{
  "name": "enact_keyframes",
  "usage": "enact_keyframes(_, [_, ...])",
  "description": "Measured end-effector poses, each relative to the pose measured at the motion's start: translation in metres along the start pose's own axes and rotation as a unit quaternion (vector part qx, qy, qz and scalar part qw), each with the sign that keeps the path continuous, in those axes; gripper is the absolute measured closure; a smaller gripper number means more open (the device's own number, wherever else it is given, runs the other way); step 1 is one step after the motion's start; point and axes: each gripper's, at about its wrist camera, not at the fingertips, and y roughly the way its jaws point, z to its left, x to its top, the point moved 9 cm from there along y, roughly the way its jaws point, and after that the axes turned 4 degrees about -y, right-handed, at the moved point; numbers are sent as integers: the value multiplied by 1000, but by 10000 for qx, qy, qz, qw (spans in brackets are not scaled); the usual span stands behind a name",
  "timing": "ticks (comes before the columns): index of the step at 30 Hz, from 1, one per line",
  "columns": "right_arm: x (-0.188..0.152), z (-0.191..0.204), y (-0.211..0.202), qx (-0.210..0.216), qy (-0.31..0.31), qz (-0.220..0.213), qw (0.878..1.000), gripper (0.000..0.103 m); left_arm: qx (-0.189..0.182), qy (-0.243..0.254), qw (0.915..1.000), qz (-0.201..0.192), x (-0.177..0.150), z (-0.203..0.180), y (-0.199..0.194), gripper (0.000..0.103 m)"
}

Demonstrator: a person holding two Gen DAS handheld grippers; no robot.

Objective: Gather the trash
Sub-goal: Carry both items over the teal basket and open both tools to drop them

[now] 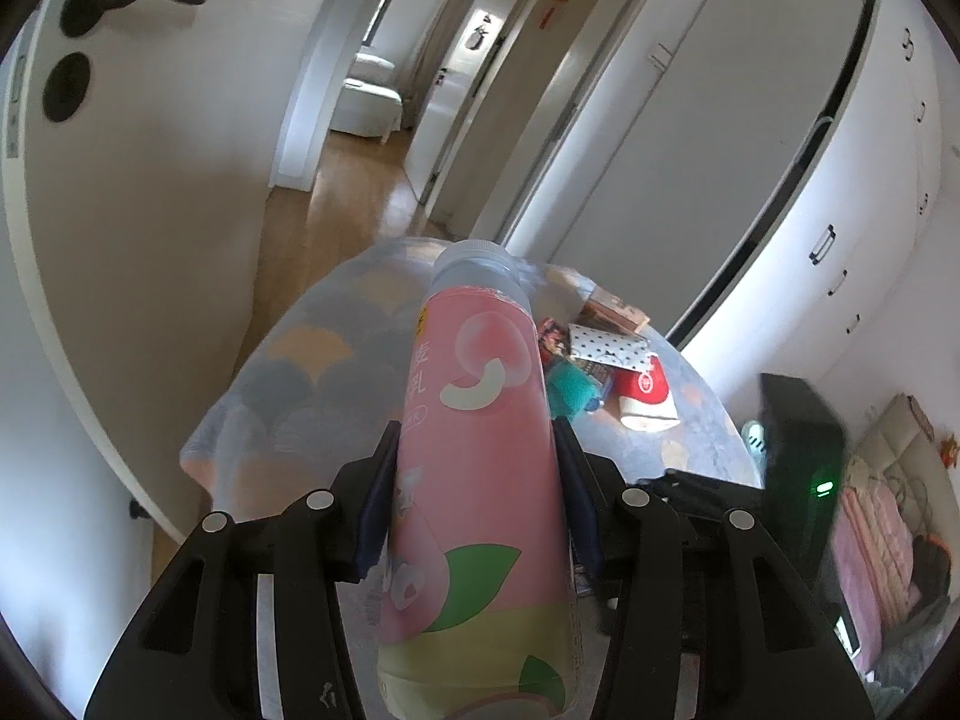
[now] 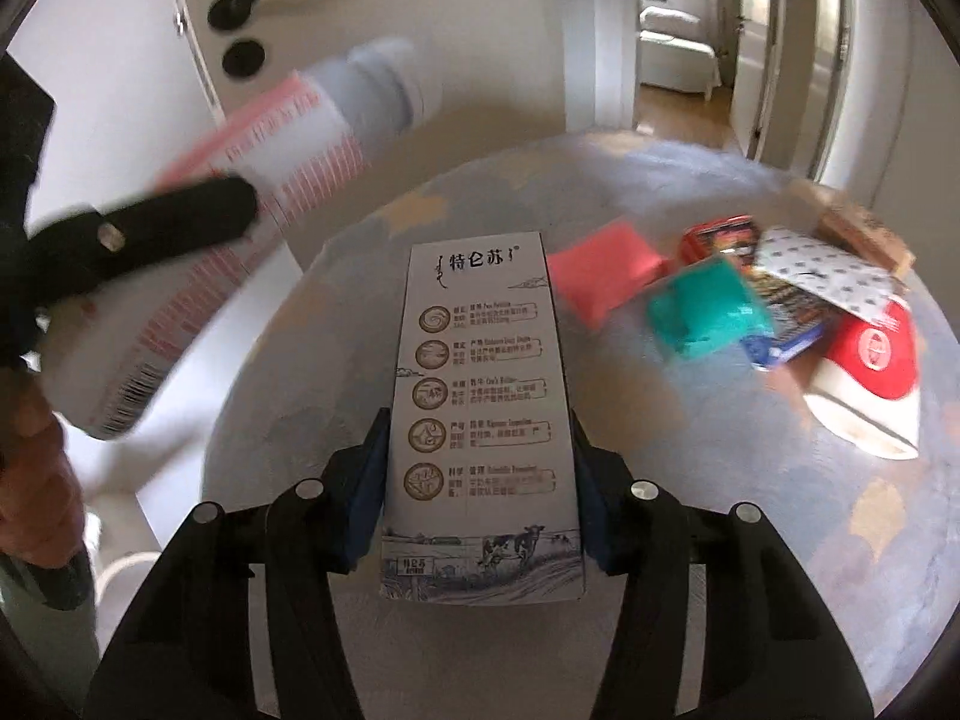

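White door (image 1: 150, 180) (black handle), wood floor (image 1: 360, 192)

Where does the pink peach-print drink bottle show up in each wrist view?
Left wrist: the pink bottle fills the centre, clamped between the left gripper fingers, cap pointing away.
Right wrist: same bottle at upper left, blurred, barcode side showing, off the table.
Shared landmark: the red-and-white carton lying on the table.
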Motion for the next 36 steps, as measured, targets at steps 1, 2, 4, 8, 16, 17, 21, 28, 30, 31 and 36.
enact_keyframes(1, [1,-3,-8,-35,50,-74,10000,53,-20,25,10000,1,0,-2,0,56])
enact_keyframes(2, [1,-7,-16,-79,94,-157,9998,53,-53,64,10000,3,0,-7,1,56])
enact_keyframes(4, [0,-18,-38,-255,206,-355,9988,53,-135,153,9998,6,0,-19,4,56])
enact_keyframes(8, [-7,-47,-73,-665,540,-584,9946,53,-374,408,9985,45,1,-55,13,56])
enact_keyframes(16, [-40,-139,-169,-1634,1514,-1099,9687,53,-1029,1086,9883,290,-11,-155,49,56])
enact_keyframes(17, [-48,-154,-183,-1812,1659,-1158,9624,53,-1122,1165,9863,334,-14,-168,54,56])
enact_keyframes(21, [-77,-199,-219,-2169,2206,-1272,9424,53,-1473,1475,9766,535,-27,-225,76,56])
enact_keyframes(28, [-143,-281,-269,-2712,3294,-1255,8957,53,-2045,1935,9549,943,-54,-323,117,56])
enact_keyframes(30, [-164,-302,-277,-2856,3617,-1194,8794,53,-2147,2069,9485,1064,-63,-346,129,56])
enact_keyframes(31, [-177,-310,-281,-2896,3780,-1167,8715,53,-2188,2152,9448,1144,-70,-362,139,56])
enact_keyframes(36, [-226,-352,-291,-3055,4412,-1028,8375,53,-2261,2350,9325,1552,-98,-402,178,56])
